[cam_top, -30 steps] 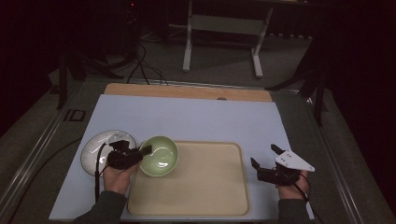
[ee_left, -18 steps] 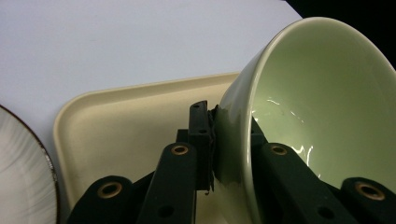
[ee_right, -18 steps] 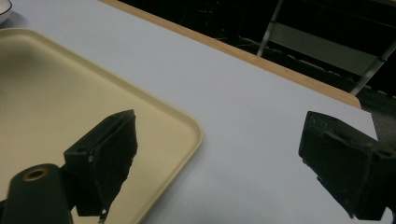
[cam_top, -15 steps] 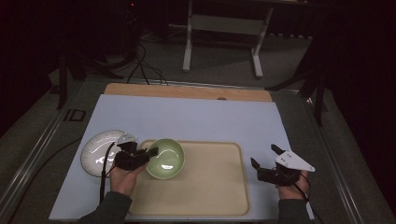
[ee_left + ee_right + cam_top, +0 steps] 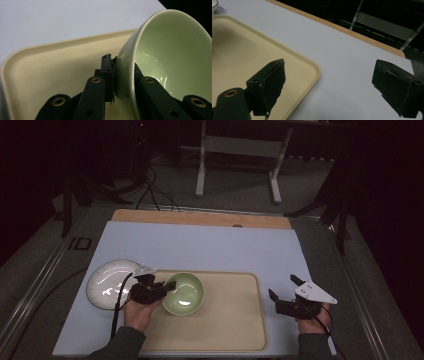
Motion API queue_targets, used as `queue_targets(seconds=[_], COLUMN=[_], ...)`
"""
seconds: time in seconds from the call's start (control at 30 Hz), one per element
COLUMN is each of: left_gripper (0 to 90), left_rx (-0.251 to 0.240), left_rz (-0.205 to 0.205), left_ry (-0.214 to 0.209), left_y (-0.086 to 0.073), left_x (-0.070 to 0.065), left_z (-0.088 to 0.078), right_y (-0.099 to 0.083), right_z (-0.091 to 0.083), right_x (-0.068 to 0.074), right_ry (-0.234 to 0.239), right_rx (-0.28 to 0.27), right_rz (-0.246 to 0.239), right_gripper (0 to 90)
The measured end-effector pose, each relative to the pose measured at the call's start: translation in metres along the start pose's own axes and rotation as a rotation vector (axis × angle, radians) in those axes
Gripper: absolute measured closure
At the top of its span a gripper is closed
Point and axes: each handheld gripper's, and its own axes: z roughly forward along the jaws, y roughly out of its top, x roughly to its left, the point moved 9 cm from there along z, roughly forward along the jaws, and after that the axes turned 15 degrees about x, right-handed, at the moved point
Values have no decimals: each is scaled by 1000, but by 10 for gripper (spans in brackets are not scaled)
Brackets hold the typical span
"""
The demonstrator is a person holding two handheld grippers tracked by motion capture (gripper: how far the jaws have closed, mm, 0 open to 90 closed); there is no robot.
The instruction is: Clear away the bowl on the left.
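A pale green bowl (image 5: 184, 293) hangs over the left part of the cream tray (image 5: 235, 320). My left gripper (image 5: 167, 286) is shut on the bowl's left rim, one jaw inside and one outside. The left gripper view shows the bowl (image 5: 170, 57) tilted, with the wall clamped at my left gripper (image 5: 123, 72) above the tray (image 5: 50, 67). My right gripper (image 5: 282, 289) stands open at the tray's right edge with nothing in it. In the right gripper view my right gripper (image 5: 329, 77) spreads its jaws over the tray's corner (image 5: 309, 70).
A white ribbed plate (image 5: 107, 282) lies on the light blue mat (image 5: 210, 245) left of the tray. A wooden strip (image 5: 200, 217) borders the mat's far side. Beyond the table stand a metal frame (image 5: 240, 150) and cables on the floor.
My left gripper has carried the green bowl to the right, away from the white plate and over the tray. The right gripper has stayed in place.
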Motion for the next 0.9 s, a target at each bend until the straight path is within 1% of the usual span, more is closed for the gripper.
queue_targets(seconds=[0.3,0.4,0.63,0.8,0.9], left_gripper=[820,820,820,820,820], left_rx=[26,31,54,64,68], left_rz=[17,17,13,10,17], left_ry=[3,4,17,14,10], left_y=[-2,-3,-5,-6,-7], left_x=[-5,-6,-2,-3,-5], left_z=[10,13,20,23,26], right_y=[0,0,0,0,0], right_z=[0,0,0,0,0], right_x=[0,0,0,0,0], right_ry=[-2,-1,-2,-2,-2], right_rx=[0,0,0,0,0], right_rz=[0,2,1,0,0], right_gripper=[110,110,110,110,110])
